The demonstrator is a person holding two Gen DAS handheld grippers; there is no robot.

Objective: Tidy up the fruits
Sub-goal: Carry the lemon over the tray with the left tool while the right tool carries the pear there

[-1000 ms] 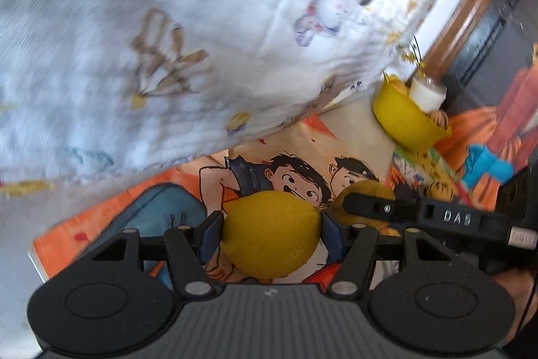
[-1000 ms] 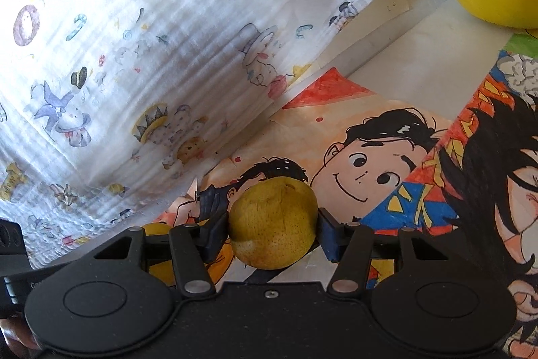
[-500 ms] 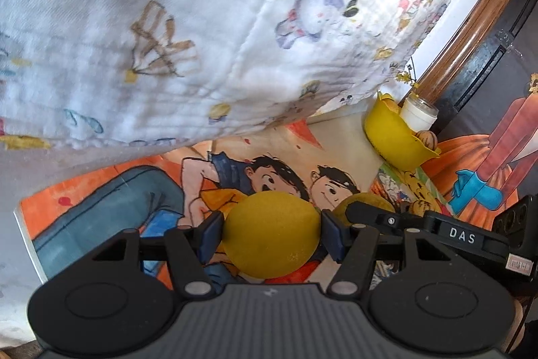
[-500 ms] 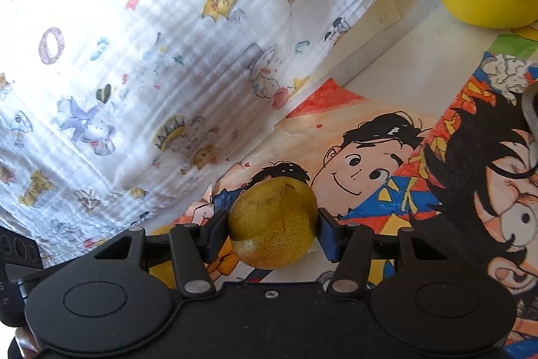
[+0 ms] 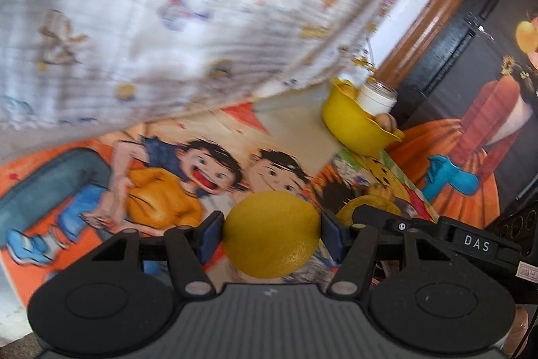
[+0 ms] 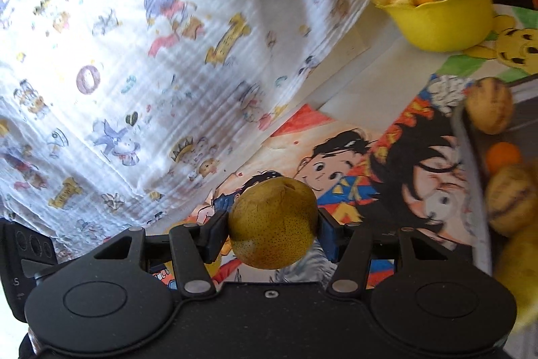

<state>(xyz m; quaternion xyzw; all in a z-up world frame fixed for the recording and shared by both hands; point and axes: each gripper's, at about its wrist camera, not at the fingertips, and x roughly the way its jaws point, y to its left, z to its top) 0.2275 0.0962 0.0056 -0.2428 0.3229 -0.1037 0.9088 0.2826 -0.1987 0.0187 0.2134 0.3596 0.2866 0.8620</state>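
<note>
We are gripping a lemon [image 5: 271,234] in the left gripper [image 5: 271,234] and a pear [image 6: 273,222] in the right gripper [image 6: 273,224]; the yellow bowl [image 6: 440,19] is lying ahead and rightward of both, nearer the right.

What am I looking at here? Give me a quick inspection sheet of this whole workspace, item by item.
Surface: table covered with cartoon posters.
Job's things: lemon held in the left gripper; speckled pear held in the right gripper; yellow bowl with fruit at the far end; more fruit at the right edge.
Clutter: white jar behind the bowl.
Grippers: both shut on fruit.
Cables: nothing seen.
Surroundings: printed white cloth, wooden trim.
</note>
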